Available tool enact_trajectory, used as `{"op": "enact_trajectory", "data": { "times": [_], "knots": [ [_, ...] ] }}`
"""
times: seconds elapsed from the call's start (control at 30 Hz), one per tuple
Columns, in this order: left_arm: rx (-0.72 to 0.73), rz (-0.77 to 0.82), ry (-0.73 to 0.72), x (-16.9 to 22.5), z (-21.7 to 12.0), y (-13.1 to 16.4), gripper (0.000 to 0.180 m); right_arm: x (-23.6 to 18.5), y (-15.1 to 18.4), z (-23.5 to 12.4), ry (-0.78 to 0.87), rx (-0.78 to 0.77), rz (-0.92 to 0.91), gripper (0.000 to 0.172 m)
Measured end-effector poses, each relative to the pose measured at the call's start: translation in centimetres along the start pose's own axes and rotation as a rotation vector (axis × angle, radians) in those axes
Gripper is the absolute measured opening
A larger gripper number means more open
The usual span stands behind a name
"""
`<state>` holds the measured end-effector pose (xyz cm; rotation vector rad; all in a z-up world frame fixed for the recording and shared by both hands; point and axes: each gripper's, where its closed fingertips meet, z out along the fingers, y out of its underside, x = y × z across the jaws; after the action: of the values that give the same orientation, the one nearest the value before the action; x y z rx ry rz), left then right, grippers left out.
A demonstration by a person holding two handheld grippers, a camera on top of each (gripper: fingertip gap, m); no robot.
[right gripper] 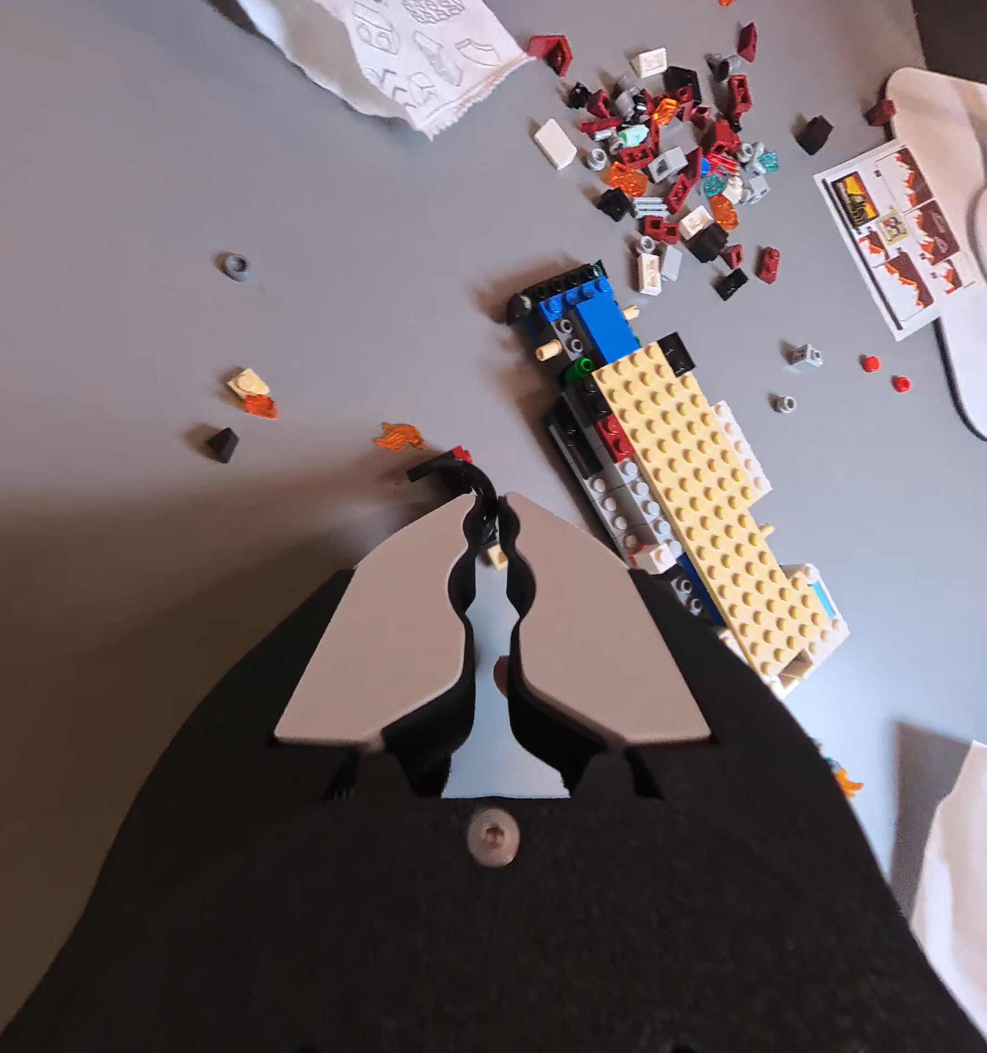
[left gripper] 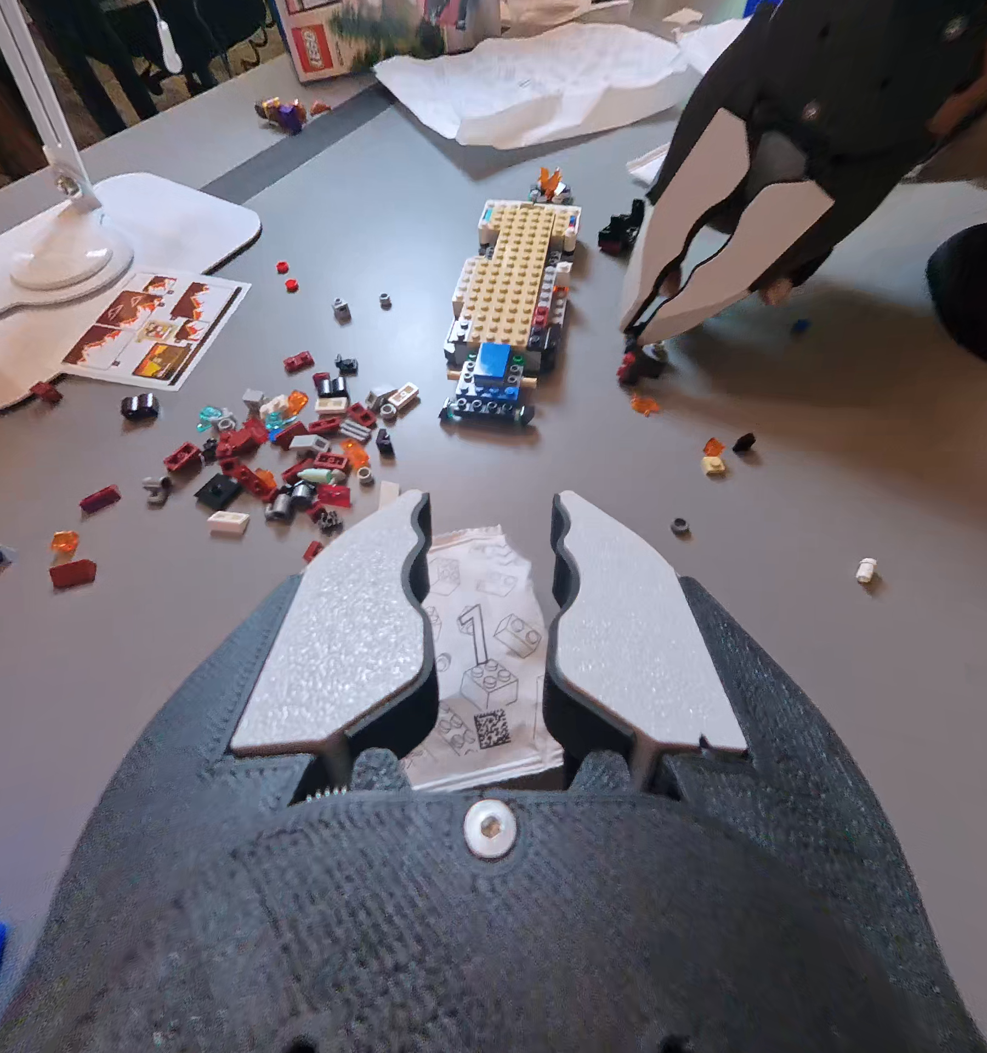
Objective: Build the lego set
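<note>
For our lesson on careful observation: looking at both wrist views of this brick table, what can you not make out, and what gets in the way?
- Left wrist view: the white paper bag is mostly covered by the left gripper.
- Right wrist view: the black curved piece disappears between the right gripper tips.
- Left wrist view: the box is cut by the top edge and blurred.

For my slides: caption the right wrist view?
Right gripper pinches a black curved piece beside the tan-topped brick model.

The brick model [left gripper: 511, 296] lies mid-table [left gripper: 764, 570], loose bricks [left gripper: 286, 444] to its left, a paper bag [left gripper: 485, 644] before it.
</note>
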<state>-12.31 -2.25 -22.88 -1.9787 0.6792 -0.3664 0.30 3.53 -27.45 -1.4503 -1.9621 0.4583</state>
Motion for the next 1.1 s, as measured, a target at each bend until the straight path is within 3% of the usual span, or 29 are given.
{"op": "enact_trajectory", "data": {
  "times": [0.27, 0.5, 0.6, 1.03, 1.1],
  "knots": [
    [-0.035, 0.043, 0.074, 2.3, 1.1, 0.7, 0.038, 0.7, -0.6, -2.3, 0.039, 0.052, 0.036, 0.016],
    [-0.098, 0.119, 0.193, 5.4, 1.6, 1.7, 0.028, -7.4, -1.6, -2.7, -0.252, 0.07, 0.027, 0.016],
    [-0.129, 0.139, 0.238, 6.6, 1.8, 2.1, 0.022, -8.9, -1.6, -1.5, -0.283, 0.016, -0.015, 0.015],
    [-0.154, 0.142, 0.233, 6.4, 1.9, 2.6, 0.017, -7.5, -2.2, -0.1, -0.282, -0.041, -0.111, 0.0],
    [-0.157, 0.146, 0.235, 6.5, 1.9, 2.7, 0.018, -7.4, -1.6, -0.6, -0.29, -0.062, -0.12, 0.007]
  ]
}}
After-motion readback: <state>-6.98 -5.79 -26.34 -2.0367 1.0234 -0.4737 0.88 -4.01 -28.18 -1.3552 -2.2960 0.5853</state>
